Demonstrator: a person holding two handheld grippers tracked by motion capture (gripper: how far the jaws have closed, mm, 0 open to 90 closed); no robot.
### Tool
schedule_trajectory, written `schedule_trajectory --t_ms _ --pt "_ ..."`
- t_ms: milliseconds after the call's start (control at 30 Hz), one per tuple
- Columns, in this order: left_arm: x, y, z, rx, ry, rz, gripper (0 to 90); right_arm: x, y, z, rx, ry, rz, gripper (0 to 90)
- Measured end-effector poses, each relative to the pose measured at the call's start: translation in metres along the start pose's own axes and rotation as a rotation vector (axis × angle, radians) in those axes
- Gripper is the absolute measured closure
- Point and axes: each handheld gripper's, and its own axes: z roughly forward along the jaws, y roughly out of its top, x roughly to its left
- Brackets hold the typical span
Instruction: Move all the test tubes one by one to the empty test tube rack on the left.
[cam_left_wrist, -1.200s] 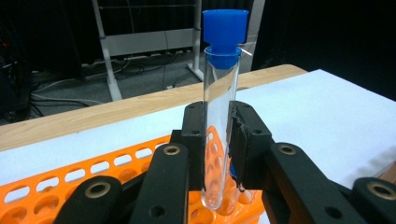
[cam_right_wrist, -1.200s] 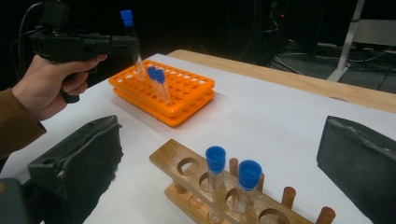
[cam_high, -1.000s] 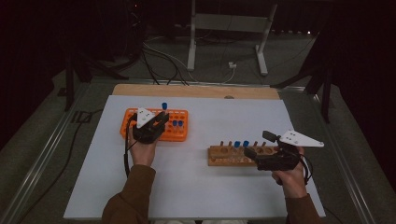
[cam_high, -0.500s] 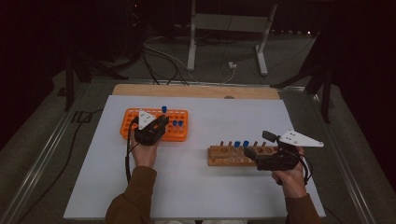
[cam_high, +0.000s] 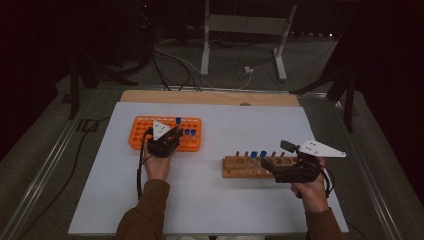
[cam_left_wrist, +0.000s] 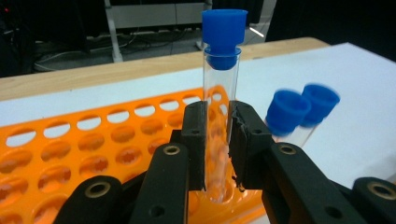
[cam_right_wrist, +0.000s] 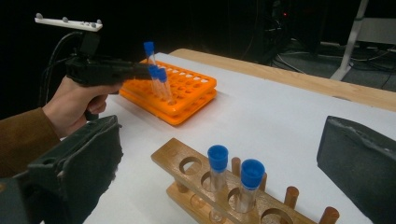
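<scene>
Left gripper (cam_left_wrist: 217, 140), jaws clamped on upright blue-capped test tube (cam_left_wrist: 222, 88), long axis vertical, its base directly below entering the orange rack (cam_left_wrist: 93, 154).

place: lab | signs: test-tube racks (cam_high: 167, 132), white table (cam_high: 210, 200), floor cables (cam_high: 175, 62)

Grey metal stand (cam_high: 243, 30); floor cables (cam_high: 170, 65)
</scene>
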Motion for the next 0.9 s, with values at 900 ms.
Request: schedule_trajectory --t_ms 900 --pt "-0.0048 -0.0106 0.0043 0.102 0.001 0.085 78.7 -0.0009 -0.0018 0.0022 0.009 0.006 0.002 0.1"
